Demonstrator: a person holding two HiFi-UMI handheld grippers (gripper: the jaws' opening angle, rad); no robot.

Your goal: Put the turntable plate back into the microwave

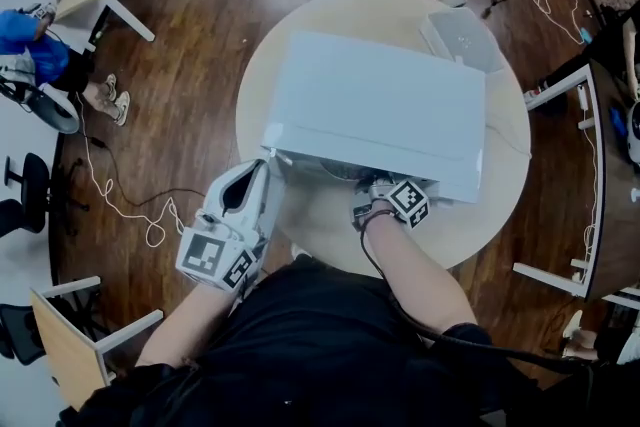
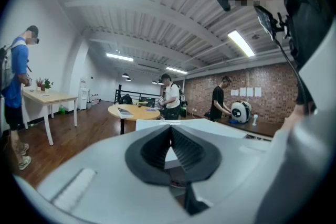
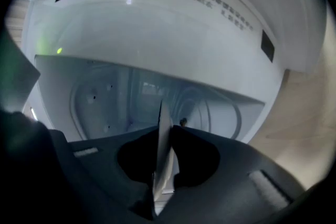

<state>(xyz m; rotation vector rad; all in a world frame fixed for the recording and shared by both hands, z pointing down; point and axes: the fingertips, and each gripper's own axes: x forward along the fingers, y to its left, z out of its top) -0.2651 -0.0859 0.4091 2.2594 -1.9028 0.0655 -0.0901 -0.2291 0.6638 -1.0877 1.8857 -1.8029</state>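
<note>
We note the white microwave (image 1: 380,110) on the round bench (image 1: 490,215), its cavity (image 3: 131,97) open towards us. The right tongs (image 3: 168,134) are clamped on the rim of the glass turntable plate (image 3: 164,157), which we see edge-on between the jaws, held at the open front of the microwave and pointing into the cavity. The left tongs (image 2: 169,131) are closed, jaws meeting at the tips with nothing visible between them, just beside the microwave's front left corner.
</note>
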